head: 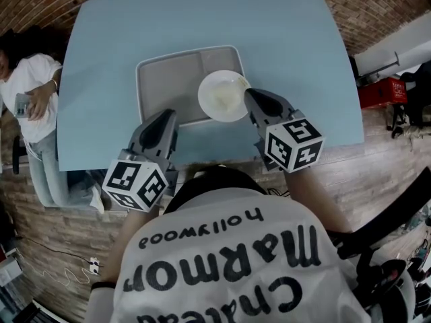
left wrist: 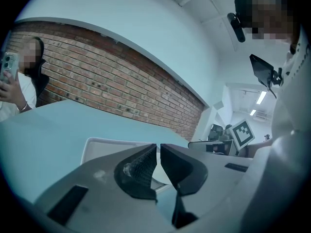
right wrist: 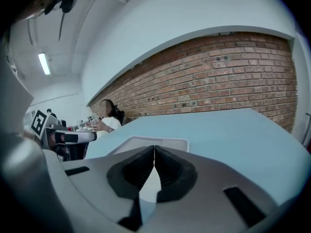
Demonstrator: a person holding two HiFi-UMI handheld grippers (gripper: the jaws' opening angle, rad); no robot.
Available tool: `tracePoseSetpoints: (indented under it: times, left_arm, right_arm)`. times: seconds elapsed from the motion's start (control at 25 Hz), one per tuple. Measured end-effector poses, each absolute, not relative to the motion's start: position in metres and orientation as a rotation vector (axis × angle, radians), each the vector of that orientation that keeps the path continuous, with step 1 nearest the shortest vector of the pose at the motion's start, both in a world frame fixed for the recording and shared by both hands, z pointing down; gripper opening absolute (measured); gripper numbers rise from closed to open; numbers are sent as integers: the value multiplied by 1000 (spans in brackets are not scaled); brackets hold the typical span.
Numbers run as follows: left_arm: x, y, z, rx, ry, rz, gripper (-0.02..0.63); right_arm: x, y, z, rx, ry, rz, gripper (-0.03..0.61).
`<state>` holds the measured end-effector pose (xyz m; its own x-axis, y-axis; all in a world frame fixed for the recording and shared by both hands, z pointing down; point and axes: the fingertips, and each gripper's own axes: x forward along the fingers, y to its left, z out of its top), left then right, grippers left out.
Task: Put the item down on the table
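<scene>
A white bowl (head: 222,96) lies over the right end of a grey tray (head: 165,83) on the light blue table (head: 202,19). My right gripper (head: 249,94) is at the bowl's right rim with its jaws shut on it. In the right gripper view the jaws (right wrist: 154,149) meet at the tips, and the white bowl (right wrist: 150,186) shows just beneath them. Whether the bowl rests on the tray or hangs above it, I cannot tell. My left gripper (head: 168,118) is at the tray's near edge, shut with nothing in it (left wrist: 158,149).
A person (head: 30,93) holding a phone sits at the table's left side. A red crate (head: 380,91) stands on the floor at the right. The tray (left wrist: 97,147) has two compartments. Bare table surface runs beyond the tray and to its right.
</scene>
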<state>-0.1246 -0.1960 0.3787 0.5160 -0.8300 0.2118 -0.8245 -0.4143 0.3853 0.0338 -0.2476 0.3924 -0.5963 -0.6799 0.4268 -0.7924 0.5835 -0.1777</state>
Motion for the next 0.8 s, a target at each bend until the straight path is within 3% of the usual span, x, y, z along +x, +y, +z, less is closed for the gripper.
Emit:
tracePoseSetpoints:
  times: [0.8]
  left_arm:
    - [-122,-192,381,2311,-1360,-17,29]
  right_arm:
    - [38,-244,402,1194,-2475,534,11]
